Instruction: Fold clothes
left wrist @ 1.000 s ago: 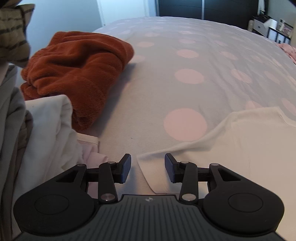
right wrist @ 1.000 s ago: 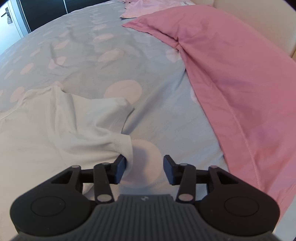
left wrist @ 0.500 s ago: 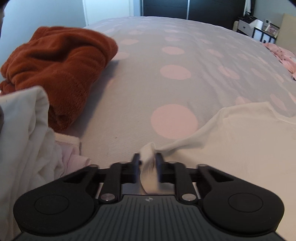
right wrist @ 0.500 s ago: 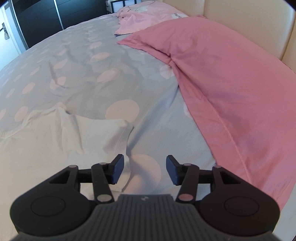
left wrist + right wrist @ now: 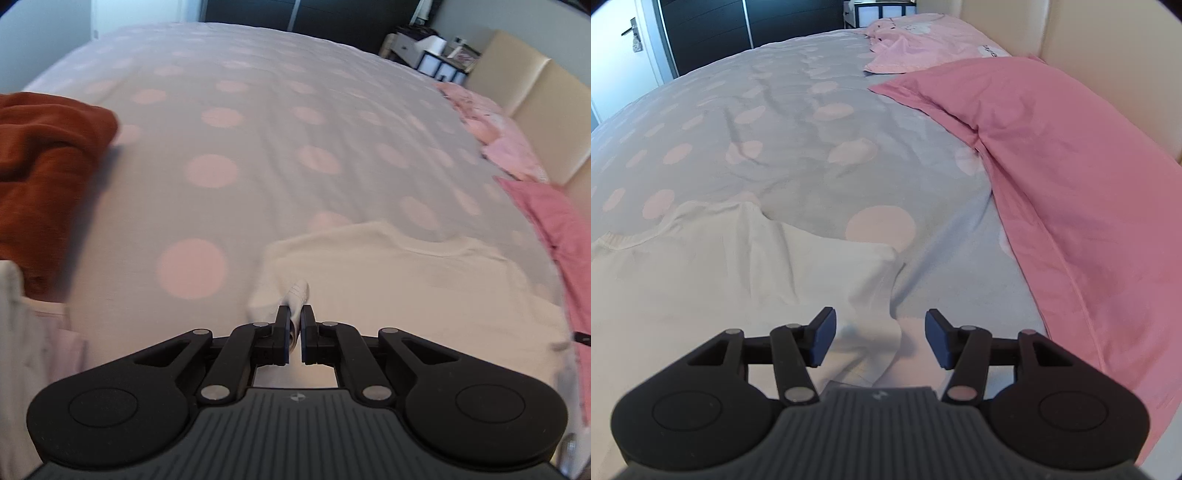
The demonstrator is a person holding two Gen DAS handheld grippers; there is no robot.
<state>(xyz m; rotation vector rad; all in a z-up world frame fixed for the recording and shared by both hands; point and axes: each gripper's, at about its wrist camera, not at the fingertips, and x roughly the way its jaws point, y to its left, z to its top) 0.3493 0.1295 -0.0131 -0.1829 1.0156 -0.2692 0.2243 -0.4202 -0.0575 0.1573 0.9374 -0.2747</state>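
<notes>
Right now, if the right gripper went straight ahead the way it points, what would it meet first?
The right gripper, jaws open, would most likely meet the white T-shirt first: its sleeve edge lies between the fingers. Past it is only the dotted duvet cover; depth is unclear.
</notes>
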